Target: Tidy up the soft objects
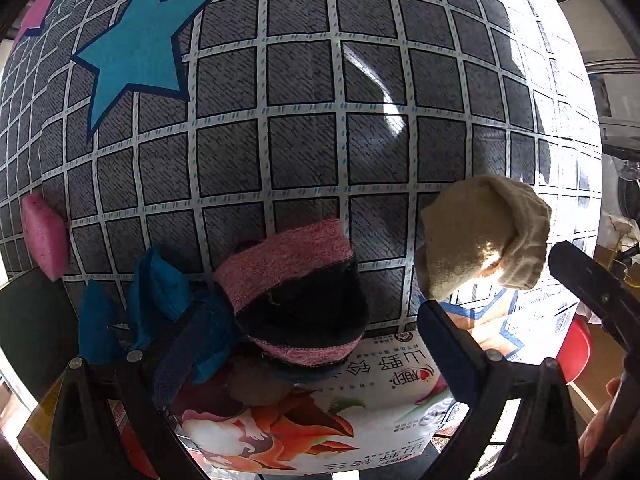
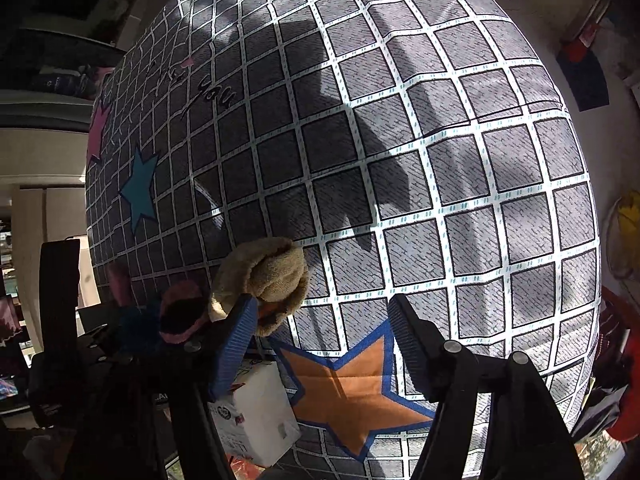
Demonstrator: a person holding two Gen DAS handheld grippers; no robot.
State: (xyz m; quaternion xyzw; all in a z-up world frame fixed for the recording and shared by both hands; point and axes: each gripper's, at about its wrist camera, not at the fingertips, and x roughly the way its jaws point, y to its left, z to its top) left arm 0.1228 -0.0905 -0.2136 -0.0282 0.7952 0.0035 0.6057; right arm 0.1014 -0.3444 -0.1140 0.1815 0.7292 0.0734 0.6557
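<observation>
Rolled beige terry sock lies on the grid-print grey bedspread in the left wrist view, beside a pink-and-black knit sock bundle; the left gripper stands wide, pads off it.

From the right wrist, the right gripper is half open and empty, the beige sock just past its left finger. Light, squashy; pinch the fat middle.
</observation>
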